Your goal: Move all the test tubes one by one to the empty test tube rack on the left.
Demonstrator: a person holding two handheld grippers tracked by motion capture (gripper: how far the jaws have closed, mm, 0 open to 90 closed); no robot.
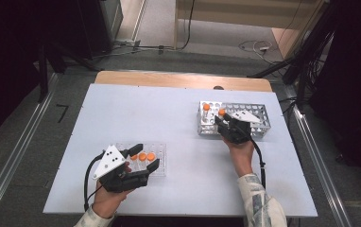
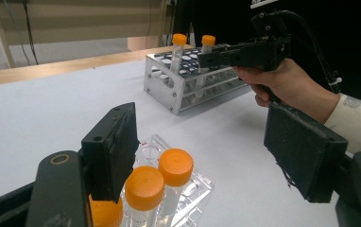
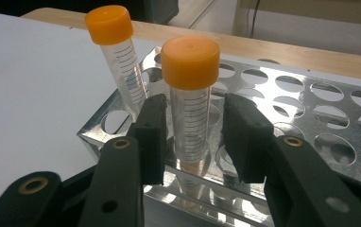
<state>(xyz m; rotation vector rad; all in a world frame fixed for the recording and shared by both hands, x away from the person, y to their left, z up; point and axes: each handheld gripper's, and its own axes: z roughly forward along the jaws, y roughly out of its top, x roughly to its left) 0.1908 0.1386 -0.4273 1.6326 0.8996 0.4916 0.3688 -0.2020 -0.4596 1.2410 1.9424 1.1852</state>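
A metal rack stands at the table's right with two orange-capped tubes in its left end. My right gripper is open, its pads flanking the nearer tube with a small gap on each side. The other tube leans just behind it. At the front left, a clear plastic rack holds three orange-capped tubes. My left gripper hovers open over this rack, one jaw beside the tubes, with nothing gripped.
The white table top lies bare between the two racks. Most holes of the metal rack are vacant. A wooden strip runs along the table's far edge, with cables on the floor beyond.
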